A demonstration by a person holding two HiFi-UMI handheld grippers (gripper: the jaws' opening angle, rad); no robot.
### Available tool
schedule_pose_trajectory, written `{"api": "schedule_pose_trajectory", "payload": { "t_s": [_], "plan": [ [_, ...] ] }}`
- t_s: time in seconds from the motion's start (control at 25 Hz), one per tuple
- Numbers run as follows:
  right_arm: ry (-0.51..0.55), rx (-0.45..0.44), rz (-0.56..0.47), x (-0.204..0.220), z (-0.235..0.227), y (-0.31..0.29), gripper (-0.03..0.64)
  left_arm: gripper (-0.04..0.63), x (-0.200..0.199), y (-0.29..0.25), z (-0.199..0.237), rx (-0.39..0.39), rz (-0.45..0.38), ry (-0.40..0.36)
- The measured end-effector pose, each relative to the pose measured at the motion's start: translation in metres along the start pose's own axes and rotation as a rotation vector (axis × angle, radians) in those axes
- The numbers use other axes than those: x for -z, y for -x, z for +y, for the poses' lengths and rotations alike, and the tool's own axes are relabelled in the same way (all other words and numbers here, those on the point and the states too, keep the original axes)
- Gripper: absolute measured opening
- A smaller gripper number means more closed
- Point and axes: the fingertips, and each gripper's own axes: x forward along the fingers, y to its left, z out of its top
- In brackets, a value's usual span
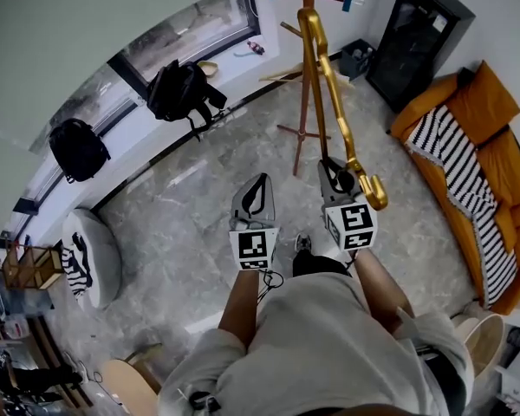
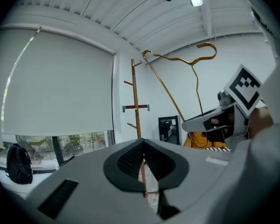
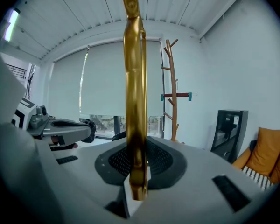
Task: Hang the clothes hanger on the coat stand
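Above the floor, near the coat stand, my right tool pinches the gold hanger, which rises over it, while my left tool stays out of it, pressed together and empty.

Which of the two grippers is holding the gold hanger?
The right gripper: its jaws are clamped on the gold hanger, near one end. The left gripper has its jaws shut on nothing.
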Motion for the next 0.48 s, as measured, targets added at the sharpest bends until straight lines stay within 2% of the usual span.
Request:
{"api": "schedule_pose_trajectory", "payload": {
  "t_s": [0.16,0.48],
  "plan": [
    [0.01,-0.054,0.053,0.006,-0.015,-0.033,0.041,0.009,-0.001,-0.039,0.005,0.007,0.013,-0.011],
    [0.003,-0.167,0.195,0.024,-0.024,-0.081,0.041,0.009,0.006,-0.087,0.024,-0.032,0.03,-0.024]
  ]
}}
